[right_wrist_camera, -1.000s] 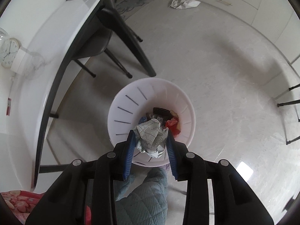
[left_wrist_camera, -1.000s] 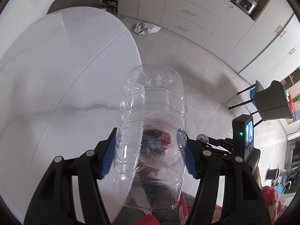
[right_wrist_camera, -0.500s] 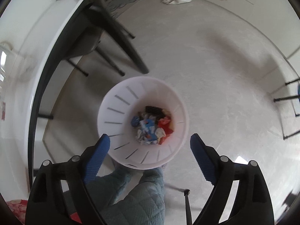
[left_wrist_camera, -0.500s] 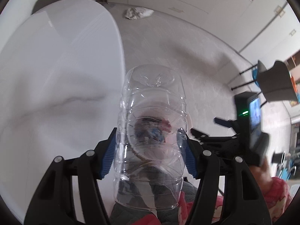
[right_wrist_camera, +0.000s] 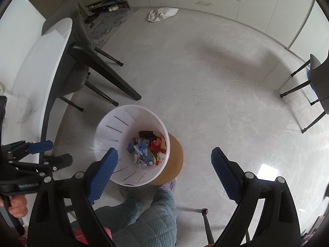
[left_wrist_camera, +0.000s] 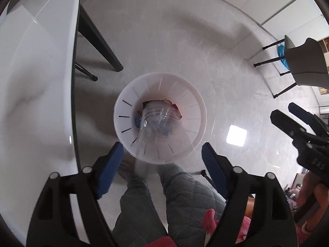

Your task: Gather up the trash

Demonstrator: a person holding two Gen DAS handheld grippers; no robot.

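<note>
Two releases: both hand-held grippers have just let go of their loads over the bin; a second ago the left one clamped a clear bottle and the right one pinched a crumpled paper wad
Left hand-held gripper (left_wrist_camera: 162, 160): its jaws have just been opening and now stand wide apart with nothing pressed between the blue pads; it points straight down over the bin mouth
Plastic bottle (left_wrist_camera: 158, 121): free of the pads and blurred, dropping into the bin, its lower end already among the scraps at the bottom; whether it has come to rest I cannot tell
Right hand-held gripper (right_wrist_camera: 164, 164): jaws have just been opening, now spread wide and empty; it sits a little off to the side of the bin, tilted down
Paper wad: no longer between the right pads; judged to lie with the mixed scraps (right_wrist_camera: 148, 150) in the bin, though I cannot pick it out for certain
Waste bin (left_wrist_camera: 197, 111): white, slotted wall, upright on the floor just in front of the person's quilted trouser legs (left_wrist_camera: 164, 201), beside the desk (left_wrist_camera: 37, 82)
Task meaning: two pieces count as collected; both hands are free for the next item
Farther off: a white bag or cloth (right_wrist_camera: 162, 14) lies on the floor near the cabinets, well apart from the bin; probably the next thing to fetch
</note>
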